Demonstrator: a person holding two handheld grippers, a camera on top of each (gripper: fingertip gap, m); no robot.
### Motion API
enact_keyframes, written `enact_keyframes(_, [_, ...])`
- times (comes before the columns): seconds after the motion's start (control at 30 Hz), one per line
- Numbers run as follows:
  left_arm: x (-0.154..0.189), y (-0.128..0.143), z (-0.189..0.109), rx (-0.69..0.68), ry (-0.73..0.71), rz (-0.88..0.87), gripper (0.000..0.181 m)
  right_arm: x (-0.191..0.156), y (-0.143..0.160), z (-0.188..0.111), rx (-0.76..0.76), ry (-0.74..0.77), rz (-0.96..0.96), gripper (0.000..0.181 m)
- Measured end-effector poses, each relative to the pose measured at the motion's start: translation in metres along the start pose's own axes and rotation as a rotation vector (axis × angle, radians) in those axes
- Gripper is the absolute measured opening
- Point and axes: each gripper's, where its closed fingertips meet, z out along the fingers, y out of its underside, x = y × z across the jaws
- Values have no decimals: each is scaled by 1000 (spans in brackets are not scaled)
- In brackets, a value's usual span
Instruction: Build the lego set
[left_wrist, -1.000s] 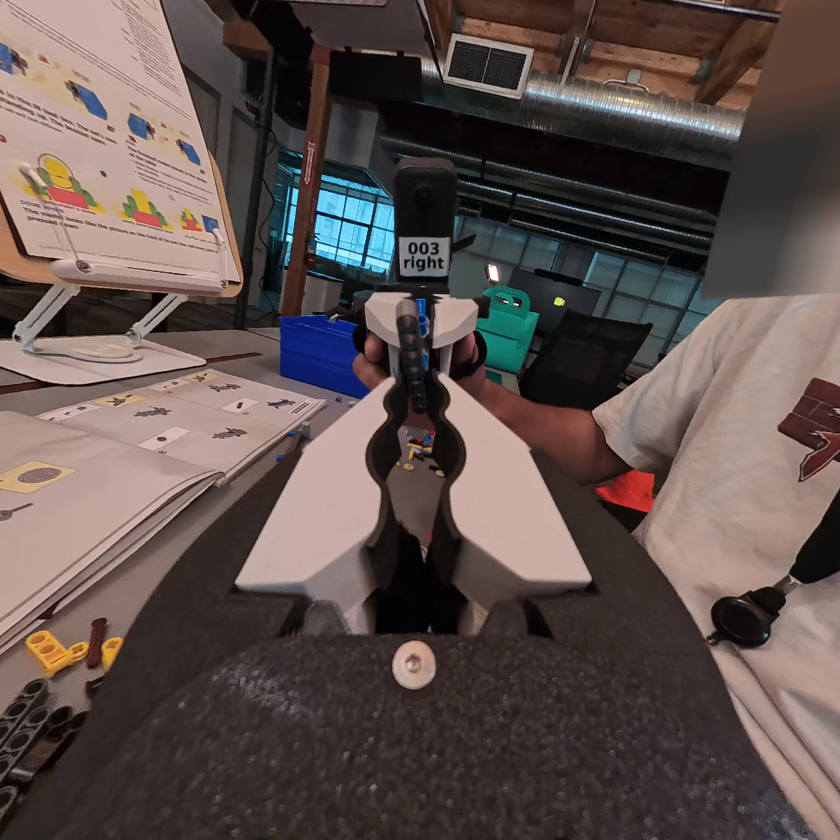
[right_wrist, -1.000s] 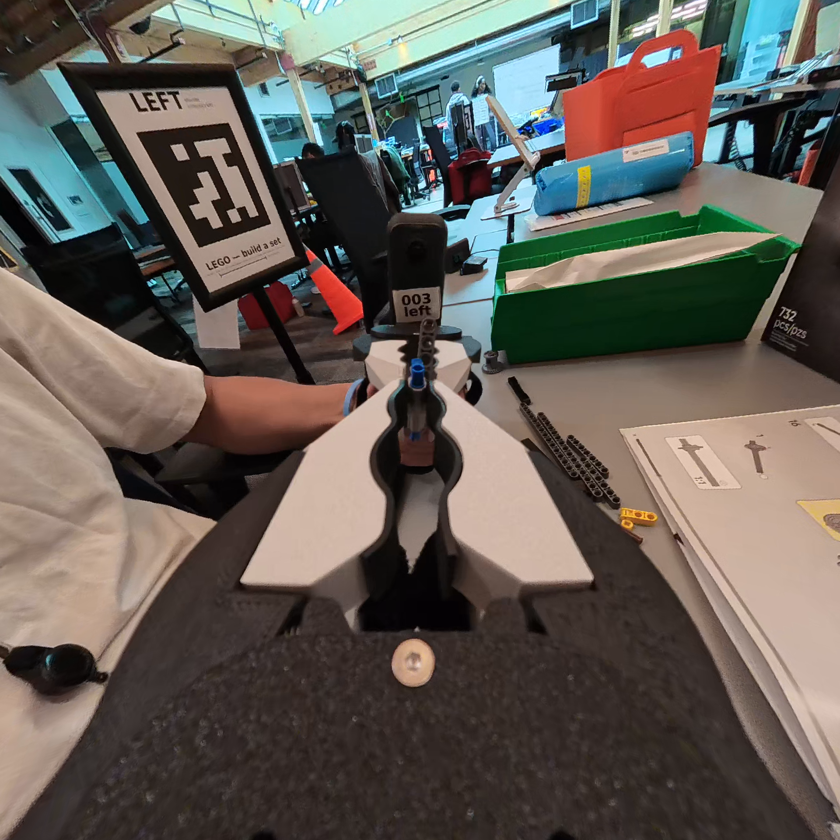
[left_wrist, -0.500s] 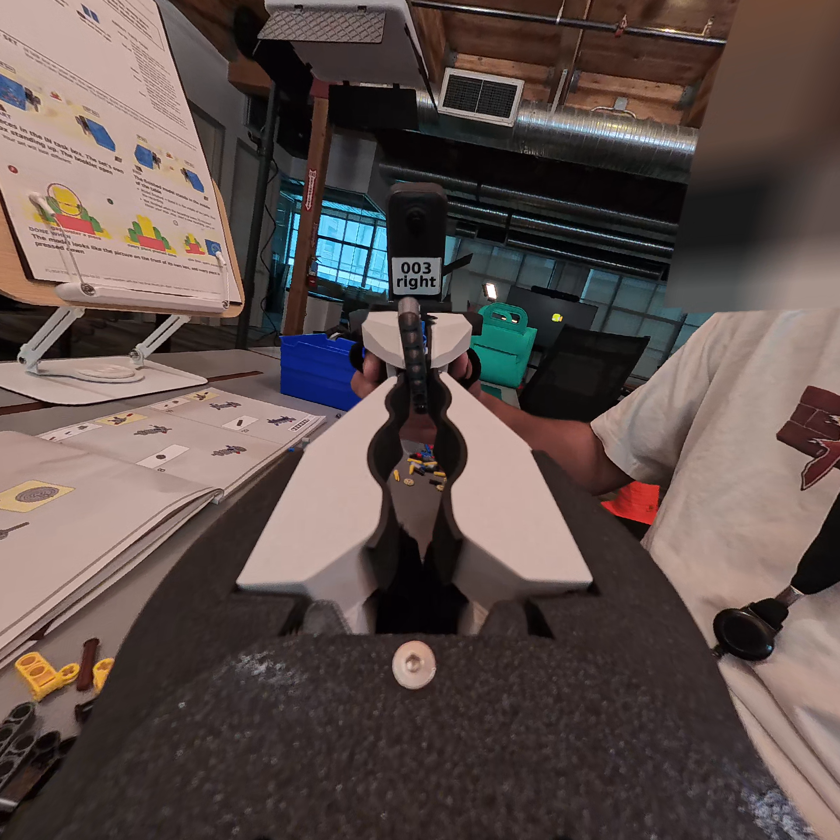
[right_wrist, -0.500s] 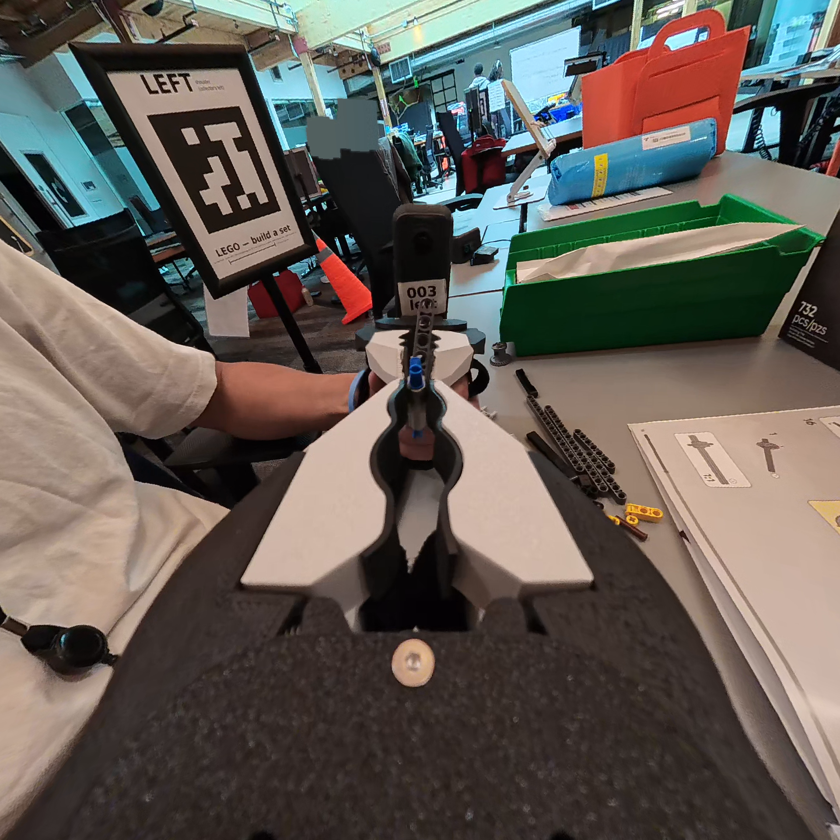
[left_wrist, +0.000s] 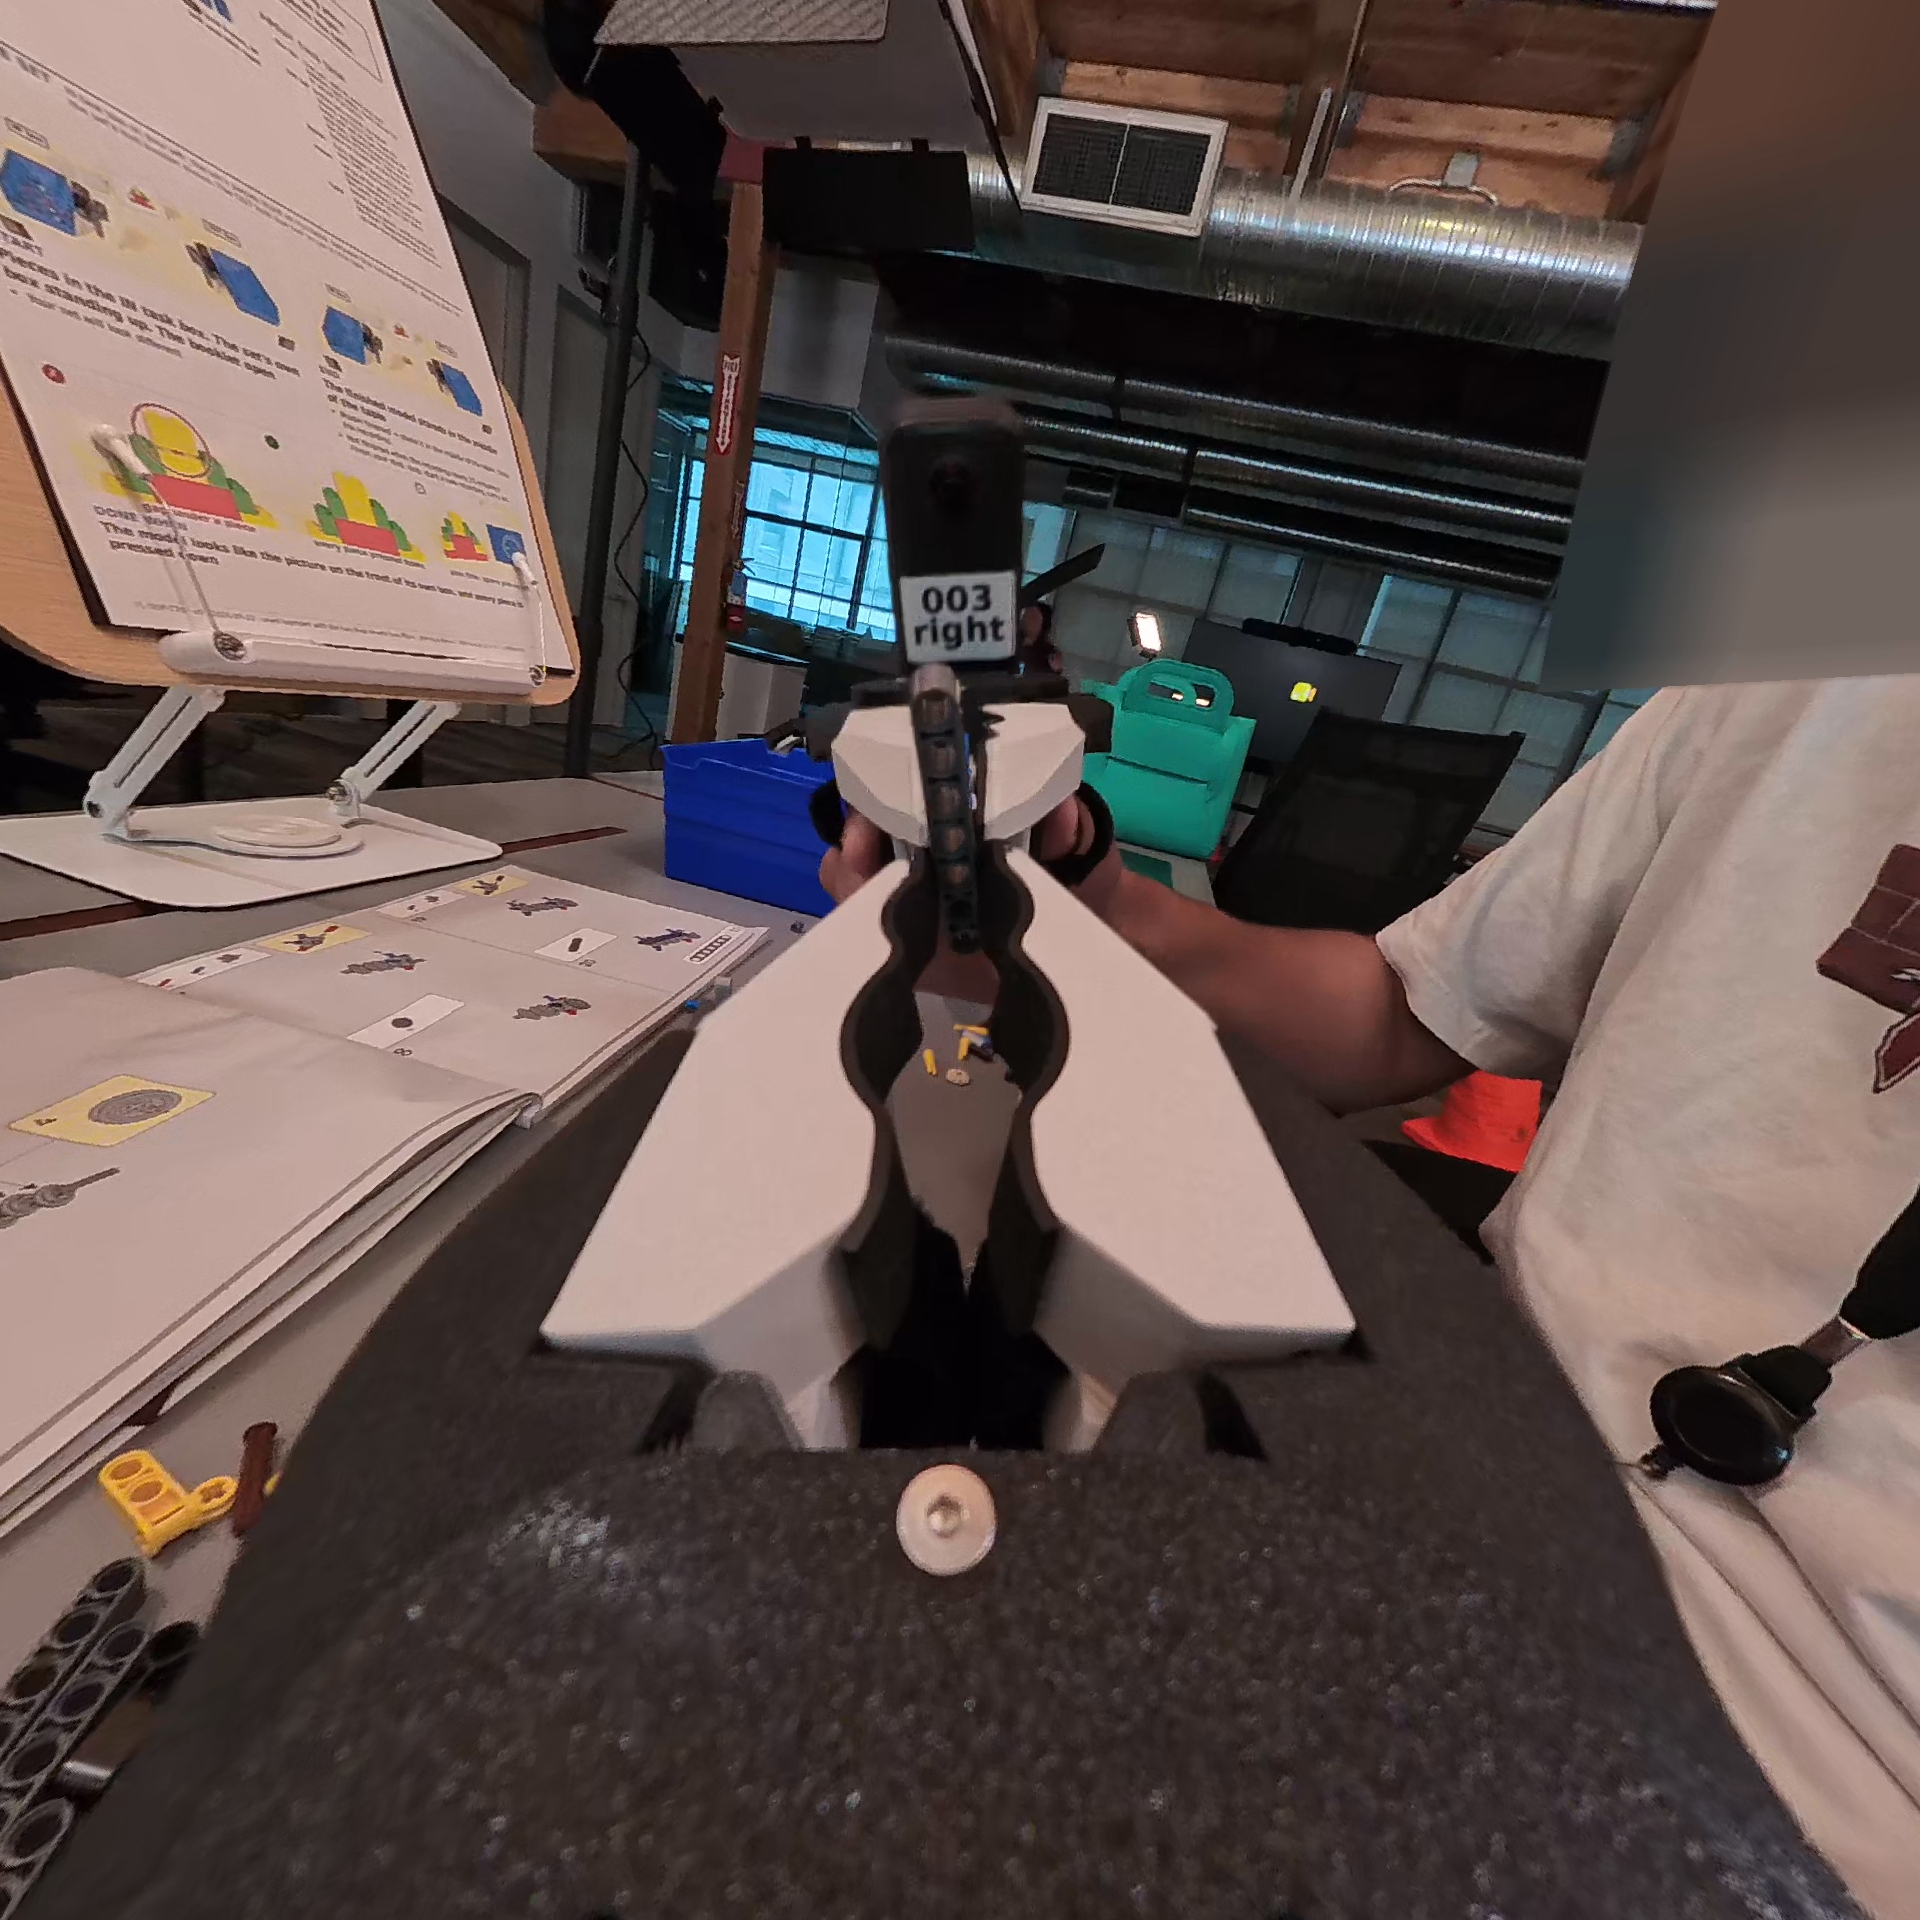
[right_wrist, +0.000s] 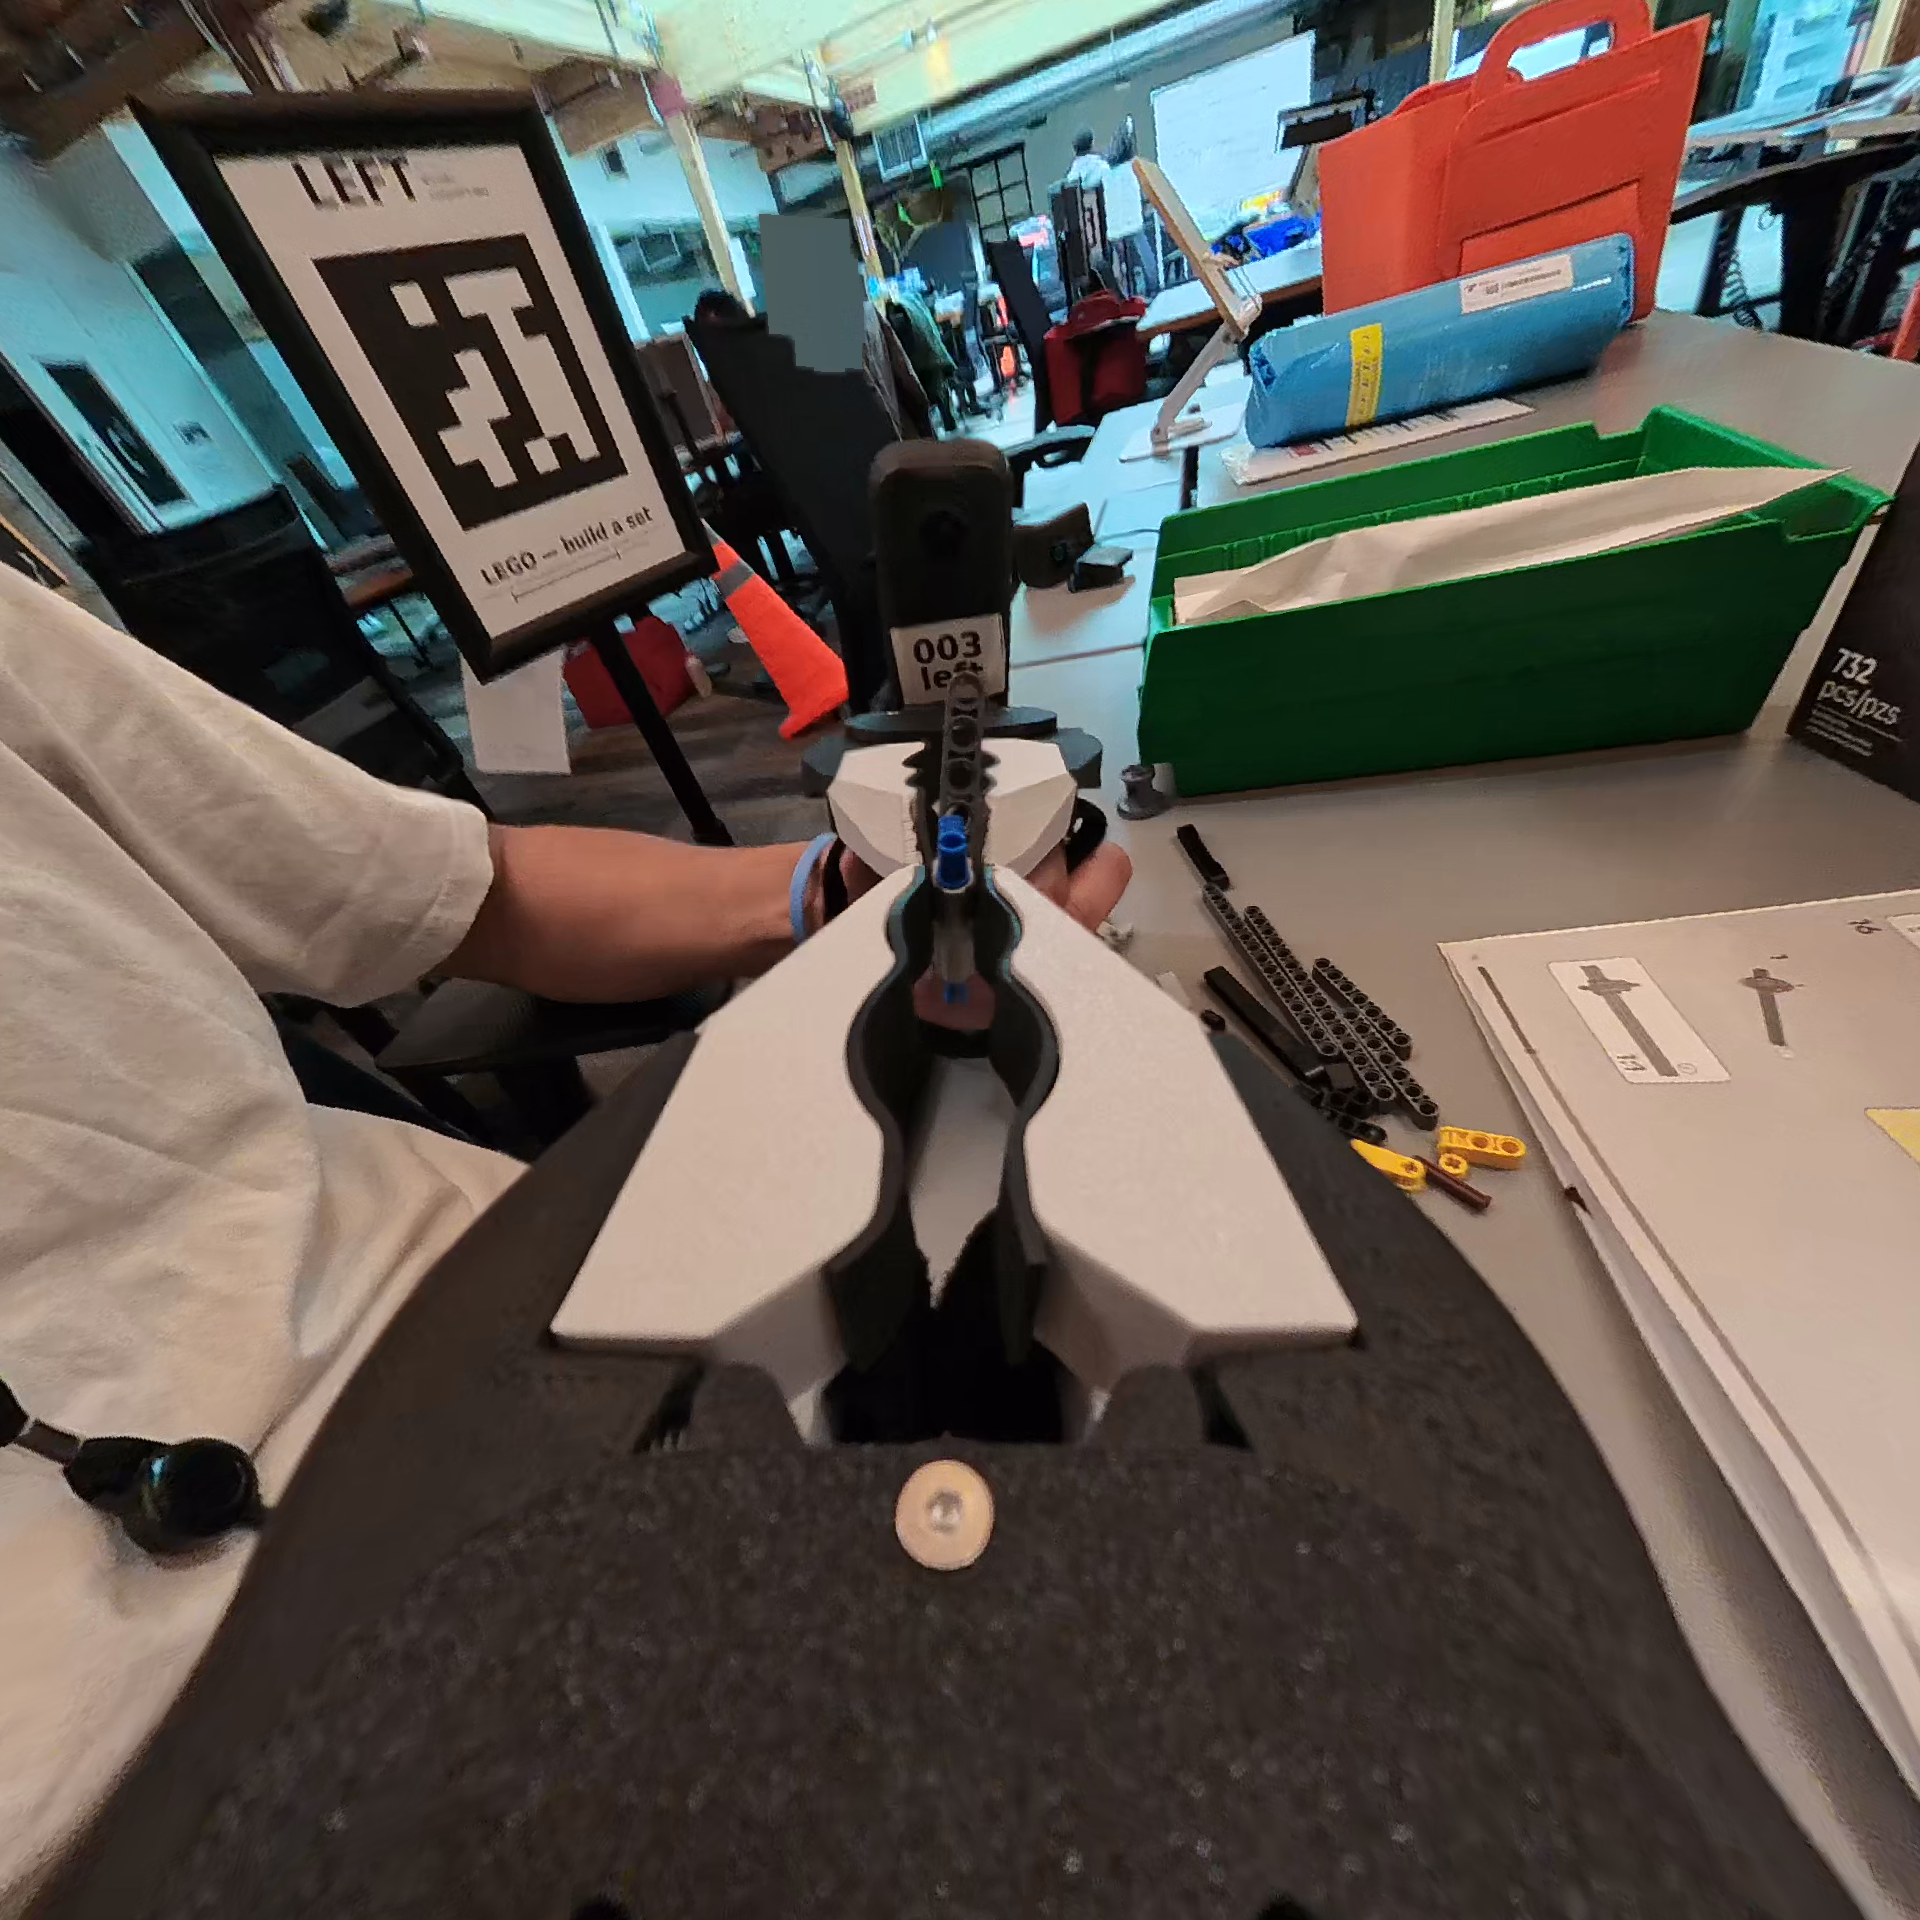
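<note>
Raised a little against the background since a second ago, the two tongs meet tip to tip above the worktop (right_wrist: 1351, 852), sharing one small assembly: a black studless beam (left_wrist: 951, 821) carrying a blue pin (right_wrist: 949, 844) on a thin grey axle. Left tongs (left_wrist: 961, 914) are nearly closed, pinching the beam's near end; right tongs (right_wrist: 951, 935) are likewise nearly closed on the axle end with the pin, the beam rising just beyond their tips. Judged from its look, the piece is light, rigid, smooth plastic: it should not bend, but can pivot or slip in a narrow pinch, and the pin joint may pull apart under twisting. Flat beam sides near an end offer the surest hold. Spare black beams (right_wrist: 1320, 1029) and yellow connectors (right_wrist: 1475, 1145) lie well to the right of the right tongs, beside the open instruction booklet (right_wrist: 1714, 1091).
</note>
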Motion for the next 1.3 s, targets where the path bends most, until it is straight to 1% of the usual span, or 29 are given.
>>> enact_keyframes(0.1, [-1,-3,-1,17,-4,4,6,0,-3,2,53,-42,85,5])
enact_keyframes(0.23, [0,-2,-1,13,-8,28,6,0,-2,2,43,-48,110,6])
enact_keyframes(0.33, [2,-4,-2,23,2,47,6,-1,-3,3,51,-67,166,6])
enact_keyframes(0.43, [6,-11,-3,58,36,19,6,-5,-8,4,81,-111,242,6])
enact_keyframes(0.47, [6,-13,-4,68,48,-7,6,-6,-10,5,83,-108,236,6])
enact_keyframes(0.53, [4,-17,-5,91,49,-32,6,-3,-13,7,90,-43,161,6])
enact_keyframes(0.6, [4,-20,-6,114,65,-67,6,-5,-16,9,103,-12,120,5])
enact_keyframes(0.67, [3,-19,-7,110,52,-64,6,-3,-15,10,93,34,61,5])
enact_keyframes(0.83, [1,-15,-4,88,34,-45,7,-1,-9,12,71,33,82,5])
enact_keyframes(0.93, [3,-18,-4,107,34,-35,6,-3,-14,12,109,16,136,5])
enact_keyframes(1.07, [2,-18,-2,101,21,-22,6,-2,-14,10,142,-30,173,6])
enact_keyframes(1.17, [0,-16,0,80,8,-44,6,2,-13,7,165,-48,172,6])
enact_keyframes(1.3, [-5,-11,-1,57,-49,-4,6,7,-10,6,195,-66,210,6])
